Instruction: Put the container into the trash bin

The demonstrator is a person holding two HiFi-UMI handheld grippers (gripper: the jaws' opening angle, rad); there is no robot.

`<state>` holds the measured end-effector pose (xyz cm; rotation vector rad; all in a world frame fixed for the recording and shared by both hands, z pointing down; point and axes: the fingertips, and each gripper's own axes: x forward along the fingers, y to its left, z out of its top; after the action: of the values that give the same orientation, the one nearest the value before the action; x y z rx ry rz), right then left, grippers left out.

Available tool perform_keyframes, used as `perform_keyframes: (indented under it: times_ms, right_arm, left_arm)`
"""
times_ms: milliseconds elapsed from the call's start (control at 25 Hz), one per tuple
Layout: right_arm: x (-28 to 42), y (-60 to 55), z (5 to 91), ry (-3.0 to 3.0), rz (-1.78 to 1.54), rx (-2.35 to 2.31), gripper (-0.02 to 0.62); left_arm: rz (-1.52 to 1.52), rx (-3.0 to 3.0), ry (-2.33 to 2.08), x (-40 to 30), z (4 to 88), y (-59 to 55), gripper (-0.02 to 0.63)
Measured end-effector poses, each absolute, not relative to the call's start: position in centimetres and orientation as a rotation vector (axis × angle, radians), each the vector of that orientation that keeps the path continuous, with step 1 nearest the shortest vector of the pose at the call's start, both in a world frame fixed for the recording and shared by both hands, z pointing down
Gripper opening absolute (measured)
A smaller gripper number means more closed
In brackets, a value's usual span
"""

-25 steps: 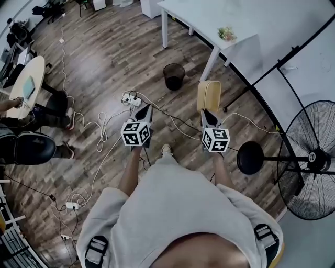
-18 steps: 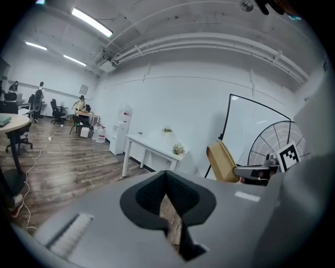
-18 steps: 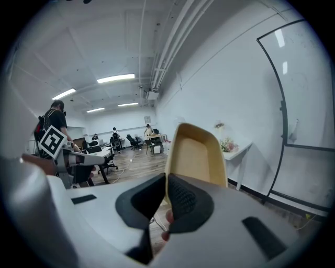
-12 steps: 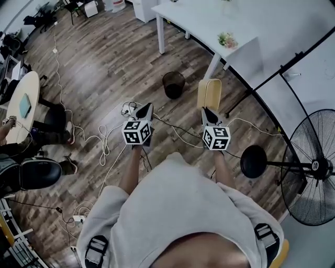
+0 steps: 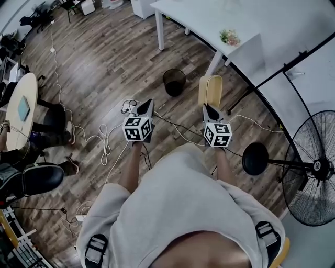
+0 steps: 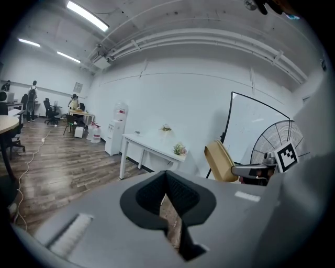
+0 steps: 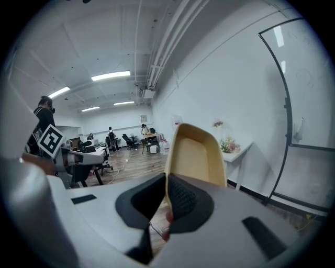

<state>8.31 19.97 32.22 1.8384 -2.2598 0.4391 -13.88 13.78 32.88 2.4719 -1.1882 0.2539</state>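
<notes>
Right gripper (image 5: pixel 209 109) is clamped on the yellow container (image 5: pixel 210 90), held above the floor (image 5: pixel 104 63). The person (image 5: pixel 178 209) has stepped nearer, so the trash bin (image 5: pixel 174 82) sits just ahead. Left gripper (image 5: pixel 146 103) is closed and empty.

- Big fan (image 5: pixel 312 167) on the right, with its round black base (image 5: pixel 255 158) sitting on the wood floor (image 5: pixel 104 63).
- White table (image 5: pixel 199 15) up top, with a little plant (image 5: pixel 228 37) near its corner.
- White cables (image 5: pixel 102 137) snake all over the floor on the left.
- Round table (image 5: pixel 22 107) and a black chair (image 5: pixel 37 178) at the left edge.
- Whiteboard (image 6: pixel 256 131) by the wall.
</notes>
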Motion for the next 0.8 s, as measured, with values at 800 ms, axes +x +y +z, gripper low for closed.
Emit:
perform_keyframes:
  times_ms: [800]
  right_arm:
    - [7.9,14.7,35.1,-2.281,0.495,1.781,0.028]
  left_arm:
    - [0.275,2.452,-1.210,-13.9,34.5,8.9,0.011]
